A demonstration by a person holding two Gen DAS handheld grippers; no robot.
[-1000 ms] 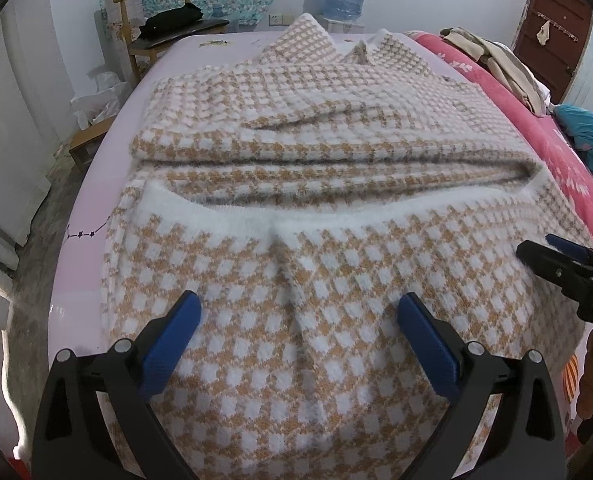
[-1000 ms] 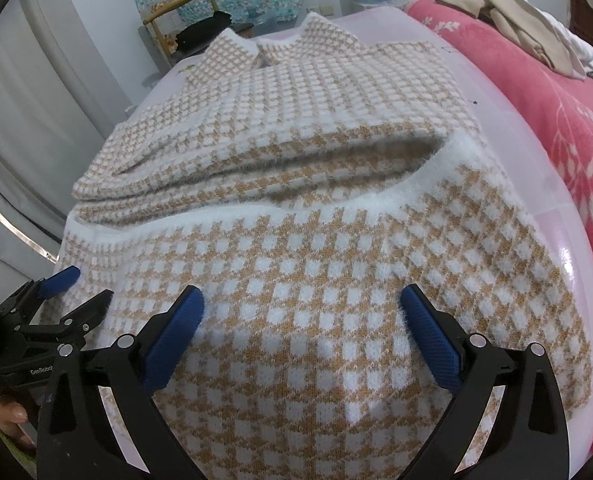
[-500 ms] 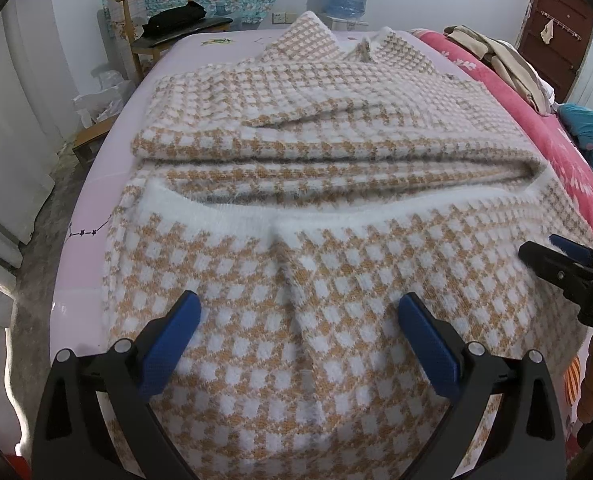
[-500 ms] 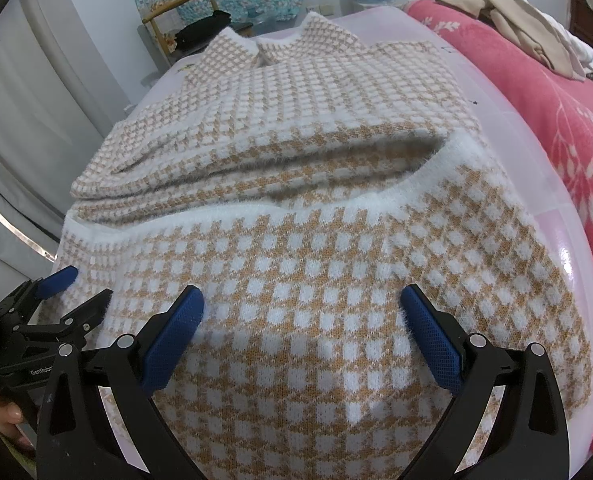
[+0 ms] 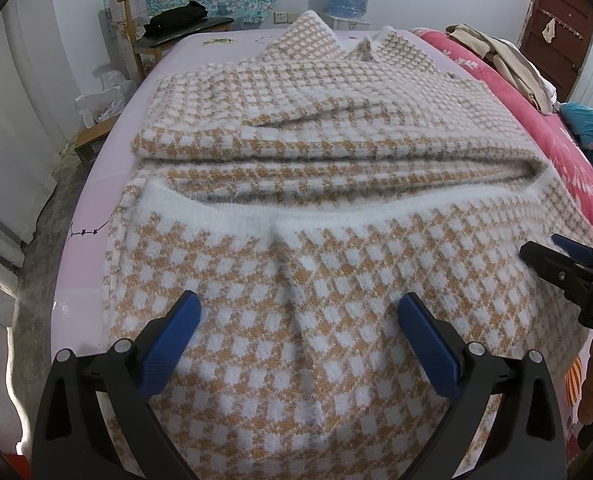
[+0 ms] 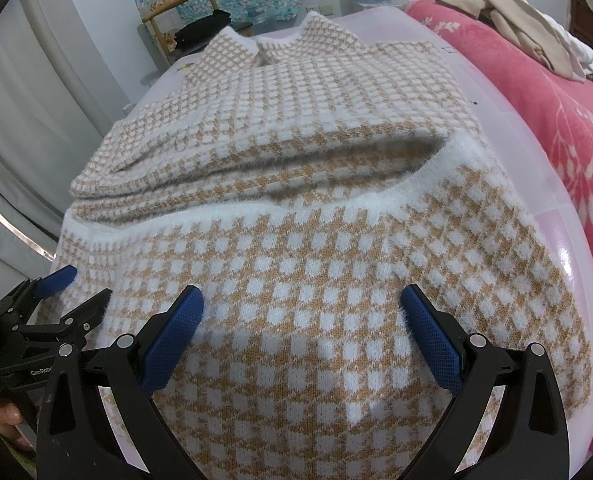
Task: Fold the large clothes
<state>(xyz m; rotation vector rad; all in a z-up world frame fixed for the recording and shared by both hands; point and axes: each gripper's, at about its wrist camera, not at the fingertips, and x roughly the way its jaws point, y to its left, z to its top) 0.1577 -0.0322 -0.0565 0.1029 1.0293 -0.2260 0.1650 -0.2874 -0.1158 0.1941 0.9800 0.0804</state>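
On pale pink bed (image 5: 96,216), tan-and-white checked fuzzy knit sweater (image 5: 316,184) lying w/ hem folded up, barely shifted vs 1 s ago; left gripper (image 5: 298,330) & right gripper (image 6: 302,330) both spread wide, empty — fold prob set.

A fuzzy tan-and-white houndstooth sweater (image 5: 316,152) is spread flat on a pink bed (image 5: 80,248). Its white-ribbed hem (image 5: 224,212) has been folded up over the body, the collar lying at the far end.
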